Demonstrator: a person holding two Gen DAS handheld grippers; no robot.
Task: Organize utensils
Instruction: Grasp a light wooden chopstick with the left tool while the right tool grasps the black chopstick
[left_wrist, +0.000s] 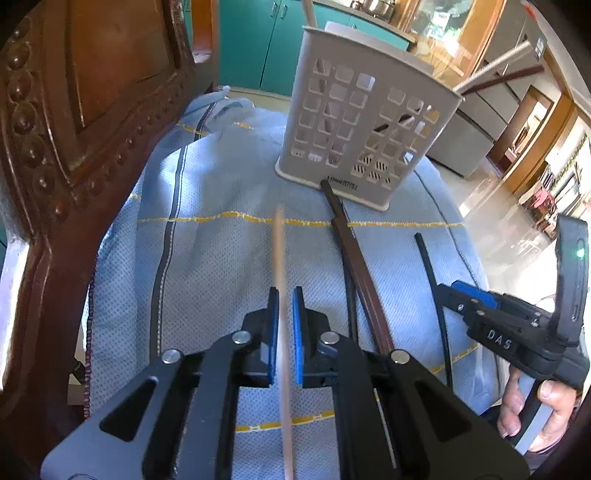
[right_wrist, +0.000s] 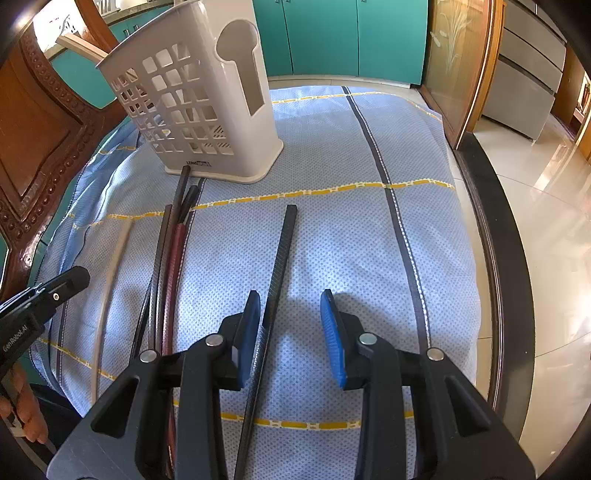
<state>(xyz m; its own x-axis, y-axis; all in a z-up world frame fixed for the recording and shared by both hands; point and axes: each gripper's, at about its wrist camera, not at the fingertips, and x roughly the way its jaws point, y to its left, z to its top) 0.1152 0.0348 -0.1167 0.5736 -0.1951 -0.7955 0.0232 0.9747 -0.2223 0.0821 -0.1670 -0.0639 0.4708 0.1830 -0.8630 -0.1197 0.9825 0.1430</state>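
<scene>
A white slotted utensil holder (left_wrist: 364, 129) stands on a blue cloth (left_wrist: 221, 184); it also shows in the right wrist view (right_wrist: 199, 107) with sticks inside. A pale chopstick (left_wrist: 279, 254) lies between the jaws of my left gripper (left_wrist: 285, 295), which stand narrowly apart around it; whether they touch it I cannot tell. A bundle of black and dark red chopsticks (left_wrist: 351, 266) lies to its right, also in the right wrist view (right_wrist: 173, 251). My right gripper (right_wrist: 290, 299) is open over a single black chopstick (right_wrist: 279, 266), which runs beside its left pad.
A carved wooden chair back (left_wrist: 74, 110) rises on the left. The cushion's edge drops to a tiled floor (right_wrist: 546, 221) on the right. Teal cabinets (right_wrist: 332, 37) stand behind. The right gripper shows in the left wrist view (left_wrist: 443, 291).
</scene>
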